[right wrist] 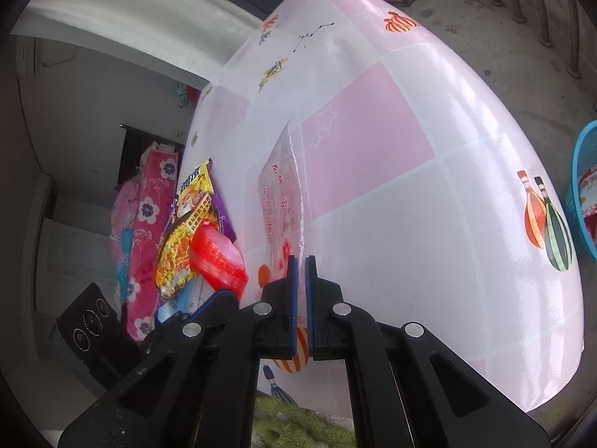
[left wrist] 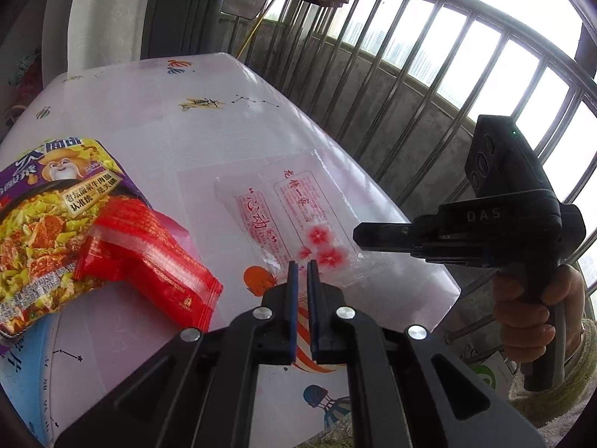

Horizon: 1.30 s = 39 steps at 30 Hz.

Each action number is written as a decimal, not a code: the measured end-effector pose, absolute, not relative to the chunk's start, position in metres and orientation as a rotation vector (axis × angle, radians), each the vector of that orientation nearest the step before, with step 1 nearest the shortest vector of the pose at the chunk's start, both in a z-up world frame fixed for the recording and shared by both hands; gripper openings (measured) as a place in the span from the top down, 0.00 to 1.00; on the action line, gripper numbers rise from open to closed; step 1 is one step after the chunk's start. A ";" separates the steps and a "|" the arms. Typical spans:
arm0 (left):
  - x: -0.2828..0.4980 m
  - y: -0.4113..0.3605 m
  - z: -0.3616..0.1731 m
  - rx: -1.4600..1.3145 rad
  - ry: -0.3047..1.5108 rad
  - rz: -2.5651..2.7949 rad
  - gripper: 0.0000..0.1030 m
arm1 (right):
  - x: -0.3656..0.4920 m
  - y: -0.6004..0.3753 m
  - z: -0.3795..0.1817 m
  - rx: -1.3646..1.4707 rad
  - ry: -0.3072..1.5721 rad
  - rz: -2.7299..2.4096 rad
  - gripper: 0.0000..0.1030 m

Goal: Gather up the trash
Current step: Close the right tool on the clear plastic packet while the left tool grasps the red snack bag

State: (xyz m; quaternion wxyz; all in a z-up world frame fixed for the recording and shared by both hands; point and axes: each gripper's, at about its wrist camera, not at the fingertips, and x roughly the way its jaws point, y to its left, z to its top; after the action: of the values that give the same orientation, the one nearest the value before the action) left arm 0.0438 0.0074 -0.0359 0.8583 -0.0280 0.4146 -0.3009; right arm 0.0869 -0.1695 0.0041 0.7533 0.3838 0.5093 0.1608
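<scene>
Looking along the left gripper [left wrist: 303, 267], its jaws are drawn together with only a thin slit between the blue pads, and nothing is visibly caught in them. A clear plastic wrapper [left wrist: 294, 220] with red print and flowers lies on the pink table [left wrist: 156, 127] just beyond the tips. A red packet [left wrist: 149, 257] rests ahead to the left, overlapping a noodle bag [left wrist: 48, 220]. At right, a hand [left wrist: 537, 306] holds the right gripper [left wrist: 358, 235] beside the wrapper.

From the right gripper [right wrist: 302, 263], also closed, the clear plastic wrapper [right wrist: 283, 201] stretches straight ahead from the tips; whether the pads pinch its edge is unclear. The red packet [right wrist: 220, 257] and noodle bag [right wrist: 186, 231] lie left. A blue basket [right wrist: 582, 190] sits far right.
</scene>
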 end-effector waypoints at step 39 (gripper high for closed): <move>0.070 0.067 -0.062 -0.336 0.961 -0.310 0.81 | 0.091 -0.177 -0.006 0.873 1.103 0.385 0.98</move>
State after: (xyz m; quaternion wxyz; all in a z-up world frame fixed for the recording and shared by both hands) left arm 0.0701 0.0669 -0.0619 0.8617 -0.1603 0.4582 -0.1476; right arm 0.0908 -0.1775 -0.0060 0.7457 0.3989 0.5038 0.1760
